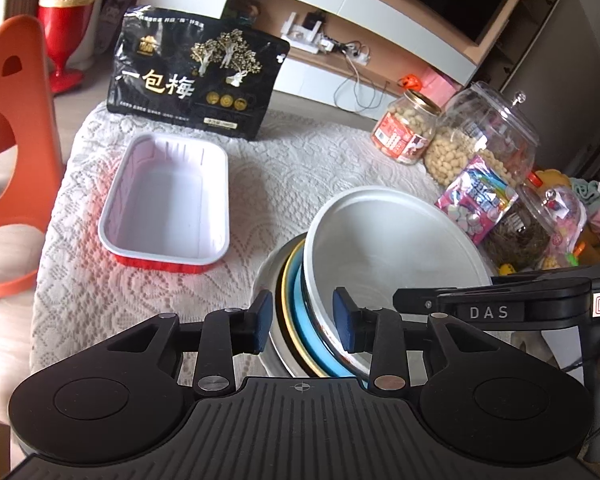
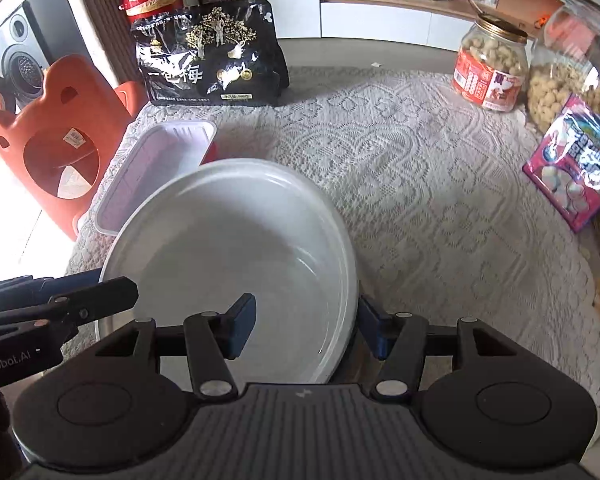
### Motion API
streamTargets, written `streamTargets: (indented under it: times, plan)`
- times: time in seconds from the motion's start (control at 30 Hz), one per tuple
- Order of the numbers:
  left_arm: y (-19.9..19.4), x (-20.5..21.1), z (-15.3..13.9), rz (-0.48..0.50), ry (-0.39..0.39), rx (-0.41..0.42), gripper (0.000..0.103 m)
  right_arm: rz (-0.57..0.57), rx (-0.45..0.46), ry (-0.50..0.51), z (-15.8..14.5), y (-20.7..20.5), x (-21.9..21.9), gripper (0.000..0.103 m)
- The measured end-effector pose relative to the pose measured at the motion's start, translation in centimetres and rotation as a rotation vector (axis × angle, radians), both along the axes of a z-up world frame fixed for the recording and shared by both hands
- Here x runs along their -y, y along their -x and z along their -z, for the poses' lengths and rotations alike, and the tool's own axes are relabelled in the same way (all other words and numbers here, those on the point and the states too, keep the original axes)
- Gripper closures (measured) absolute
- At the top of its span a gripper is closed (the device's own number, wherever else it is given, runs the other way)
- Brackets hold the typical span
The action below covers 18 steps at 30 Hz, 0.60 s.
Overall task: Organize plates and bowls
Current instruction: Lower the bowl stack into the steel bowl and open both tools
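Observation:
A white bowl [image 1: 392,248] sits on top of a stack with a blue plate [image 1: 306,320], a yellow-rimmed plate [image 1: 286,280] and a white dish [image 1: 266,280] beneath, on the lace tablecloth. My left gripper [image 1: 303,322] is open, its jaws straddling the stack's left rims without touching that I can see. My right gripper [image 2: 306,328] is open, its jaws on either side of the white bowl's [image 2: 236,248] right rim. The right gripper's body [image 1: 500,304] shows in the left wrist view; the left gripper's body [image 2: 52,312] shows in the right wrist view.
A white rectangular tray with red outside [image 1: 168,200] lies left of the stack. A black snack bag [image 1: 192,76] stands behind it. Jars of nuts [image 1: 408,128] and a pink candy packet [image 1: 476,200] stand at right. An orange stool [image 1: 8,152] is beside the table.

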State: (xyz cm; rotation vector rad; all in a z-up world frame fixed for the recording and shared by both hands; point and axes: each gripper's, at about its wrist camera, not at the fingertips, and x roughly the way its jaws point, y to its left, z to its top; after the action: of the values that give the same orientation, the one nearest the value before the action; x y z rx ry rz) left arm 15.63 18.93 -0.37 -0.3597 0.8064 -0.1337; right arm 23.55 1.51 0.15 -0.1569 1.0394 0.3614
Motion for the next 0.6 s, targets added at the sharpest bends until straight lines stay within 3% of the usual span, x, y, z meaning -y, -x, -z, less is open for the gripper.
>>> streamTargets:
  times: [0.2, 0.4, 0.6]
  plan:
    - [0.6, 1.1, 0.3, 0.038, -0.031, 0.031, 0.071, 0.026, 0.026, 0.006, 0.5, 0.8, 0.0, 0.046]
    - [0.3, 0.6, 0.9, 0.051, 0.053, -0.001, 0.071, 0.02, 0.041, 0.014, 0.5, 1.2, -0.3, 0.046]
    - [0.4, 0.1, 0.9, 0.036, 0.108, -0.035, 0.071, 0.04, 0.018, -0.051, 0.4, 1.1, 0.6, 0.046]
